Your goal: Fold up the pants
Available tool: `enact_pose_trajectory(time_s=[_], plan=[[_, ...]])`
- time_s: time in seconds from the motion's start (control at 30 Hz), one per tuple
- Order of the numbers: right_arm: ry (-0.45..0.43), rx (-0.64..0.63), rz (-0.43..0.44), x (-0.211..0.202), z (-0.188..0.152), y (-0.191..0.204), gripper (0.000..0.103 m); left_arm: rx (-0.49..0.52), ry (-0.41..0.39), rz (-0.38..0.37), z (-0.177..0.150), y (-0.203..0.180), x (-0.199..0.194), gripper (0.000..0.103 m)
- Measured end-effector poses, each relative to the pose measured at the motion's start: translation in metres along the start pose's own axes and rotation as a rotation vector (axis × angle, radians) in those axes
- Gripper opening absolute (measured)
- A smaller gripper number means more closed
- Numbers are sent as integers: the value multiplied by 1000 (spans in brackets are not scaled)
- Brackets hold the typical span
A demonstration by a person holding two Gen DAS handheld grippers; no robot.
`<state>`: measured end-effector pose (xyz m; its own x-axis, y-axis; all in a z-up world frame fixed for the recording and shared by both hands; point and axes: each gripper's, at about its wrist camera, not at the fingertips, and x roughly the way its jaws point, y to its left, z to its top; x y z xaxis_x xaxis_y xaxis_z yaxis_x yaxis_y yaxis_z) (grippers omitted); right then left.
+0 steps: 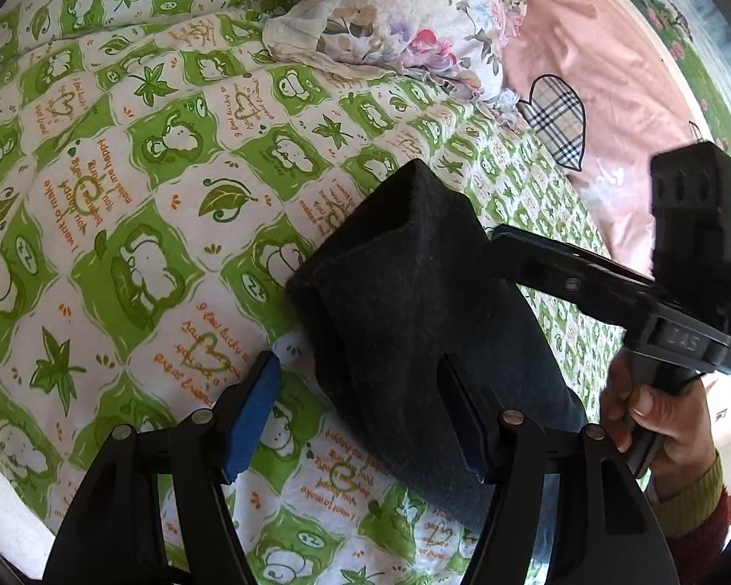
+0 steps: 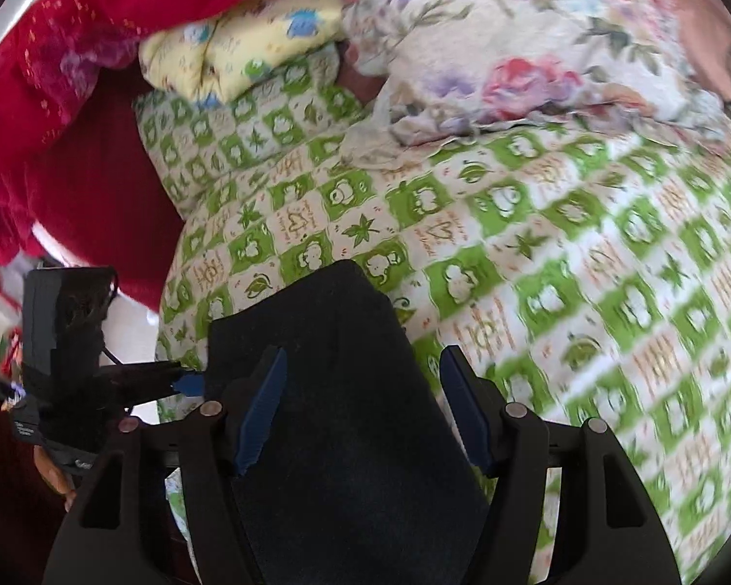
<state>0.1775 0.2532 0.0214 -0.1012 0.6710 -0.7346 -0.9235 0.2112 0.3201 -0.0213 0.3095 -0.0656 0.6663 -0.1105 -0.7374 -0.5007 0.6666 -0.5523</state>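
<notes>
In the left wrist view, a bed is covered by a green-and-white checked quilt (image 1: 136, 204) printed with cartoon bears, leaves and orange lettering. At lower left the left claw (image 1: 360, 414) stands with its blue-padded jaws well apart; its left pad hangs over bare quilt, clear of any cloth, while its right pad sits over the dark cloth, and whether it touches cannot be told. It grips nothing. The folded dark navy fabric pants (image 1: 414, 302) lie on the quilt in a compact, roughly rectangular bundle, reaching from the middle of the view down toward the bottom edge. Above them sits a cream floral pillow with a frilled edge (image 1: 399, 24). To the right lies a pink sheet with plaid heart patches (image 1: 609, 97). At far right a hand (image 1: 658, 419) in a olive-cuffed sleeve holds the handle of the right claw (image 1: 507, 239), whose thin black fingers reach to the pants' right edge.

In the right wrist view, which is motion-blurred, the black body of the left tool shows at far left, in front of a crimson blanket (image 2: 73, 48). The pants lie in the middle foreground, between and beneath the right claw's parted blue pads, which press on nothing. A yellow cartoon-print cushion (image 2: 239, 53) rests at the upper middle.
</notes>
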Motion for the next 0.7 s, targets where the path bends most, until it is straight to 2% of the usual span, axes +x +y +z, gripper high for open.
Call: enact_pose_trajectory(time_s=[0.13, 0.17, 0.2, 0.23, 0.27, 0.43, 0.57, 0.7], plan=[[68, -36, 6, 23, 5, -6, 51, 2, -10, 11, 2, 2, 2, 56], [86, -29, 22, 31, 6, -10, 49, -1, -14, 17, 2, 3, 2, 49], [92, -24, 38, 34, 6, -13, 41, 1, -18, 22, 3, 3, 3, 40], [91, -22, 44, 36, 5, -14, 38, 7, -17, 19, 4, 2, 4, 37], [87, -23, 45, 36, 5, -14, 37, 12, -11, 8, 5, 2, 6, 27], [30, -2, 65, 19, -1, -11, 26, 42, -34, 8, 5, -11, 0, 21], [-56, 7, 81, -15, -9, -7, 23, 90, -70, -20, 6, -34, -17, 20], [-162, 37, 107, -56, -23, -9, 22, 148, -103, -80, 4, -65, -40, 19]])
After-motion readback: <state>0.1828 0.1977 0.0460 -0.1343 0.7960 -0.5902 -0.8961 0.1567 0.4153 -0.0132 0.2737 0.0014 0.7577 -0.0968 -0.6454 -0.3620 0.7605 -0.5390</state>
